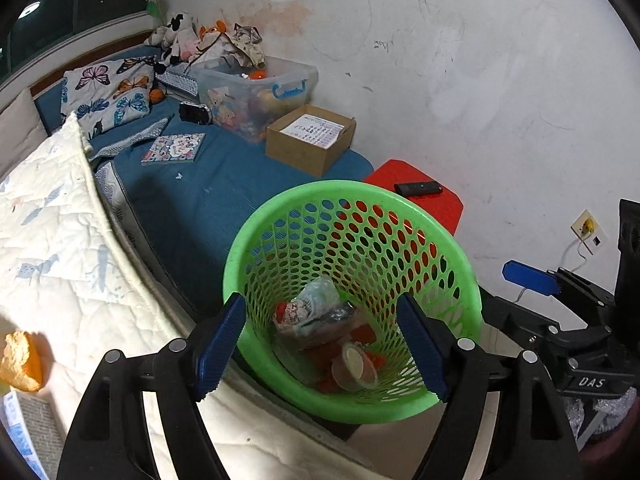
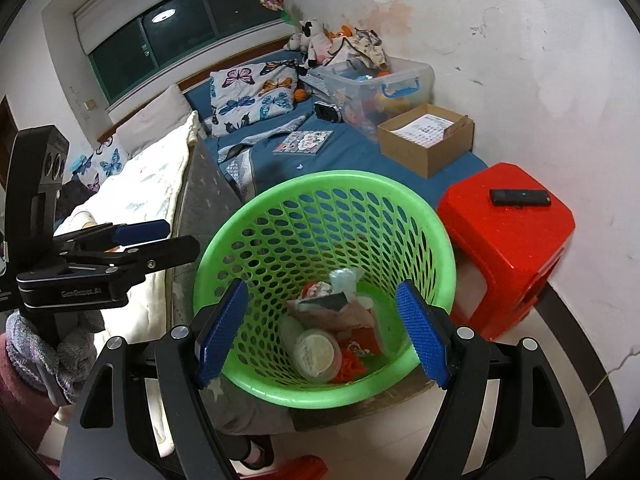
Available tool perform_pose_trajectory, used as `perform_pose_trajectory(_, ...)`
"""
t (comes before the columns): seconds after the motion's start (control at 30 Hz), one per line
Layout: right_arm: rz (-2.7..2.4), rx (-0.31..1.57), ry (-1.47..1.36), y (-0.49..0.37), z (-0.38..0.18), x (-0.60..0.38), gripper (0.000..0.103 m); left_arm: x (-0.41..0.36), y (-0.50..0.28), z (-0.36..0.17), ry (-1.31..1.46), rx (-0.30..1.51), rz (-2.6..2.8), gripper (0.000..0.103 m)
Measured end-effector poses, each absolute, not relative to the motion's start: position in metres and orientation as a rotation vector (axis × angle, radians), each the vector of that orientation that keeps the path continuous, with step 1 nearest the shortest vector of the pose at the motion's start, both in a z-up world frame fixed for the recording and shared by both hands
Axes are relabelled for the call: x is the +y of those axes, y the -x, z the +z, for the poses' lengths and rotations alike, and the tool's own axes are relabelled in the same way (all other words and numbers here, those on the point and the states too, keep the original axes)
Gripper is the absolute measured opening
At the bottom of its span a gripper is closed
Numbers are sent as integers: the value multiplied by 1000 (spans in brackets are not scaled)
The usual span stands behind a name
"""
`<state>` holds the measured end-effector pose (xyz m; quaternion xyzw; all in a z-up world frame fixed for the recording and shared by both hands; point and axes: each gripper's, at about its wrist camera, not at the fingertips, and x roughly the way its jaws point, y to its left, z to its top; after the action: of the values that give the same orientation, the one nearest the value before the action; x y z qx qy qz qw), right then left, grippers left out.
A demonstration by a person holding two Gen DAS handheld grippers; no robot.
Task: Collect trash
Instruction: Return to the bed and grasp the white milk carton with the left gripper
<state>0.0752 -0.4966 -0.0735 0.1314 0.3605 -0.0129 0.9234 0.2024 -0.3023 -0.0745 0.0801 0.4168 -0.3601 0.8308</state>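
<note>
Green basket (image 2: 320, 188) of jumbled trash (image 2: 332, 328) (wrappers indistinct), both grippers (image 1: 320, 348) (image 2: 322, 332) above, jaws wide, empty.

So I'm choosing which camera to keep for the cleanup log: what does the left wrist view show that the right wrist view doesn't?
Only the left wrist view shows an orange-yellow crumpled piece on the white quilt and a wall socket. Only the right wrist view shows the window and the red stool's side openings. Both show the green basket holding trash, the remote on the stool, and the cardboard box.
</note>
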Motion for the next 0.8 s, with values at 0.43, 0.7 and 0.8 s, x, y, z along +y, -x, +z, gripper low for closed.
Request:
perform_pose_trajectory(0.43,68,723,-214,-93,-60,-456,77,-223,-188,-44,-129,794,-584,75)
perform_pose_trajectory(0.7,151,720,-173,-111,-54,-422,78,-143,-187,-40,-70,779,-344,81)
perform_pose_trajectory(0.8,183,720,-159,-118,-52,-409,78,-116,-186,-42,-56,783,-253,83)
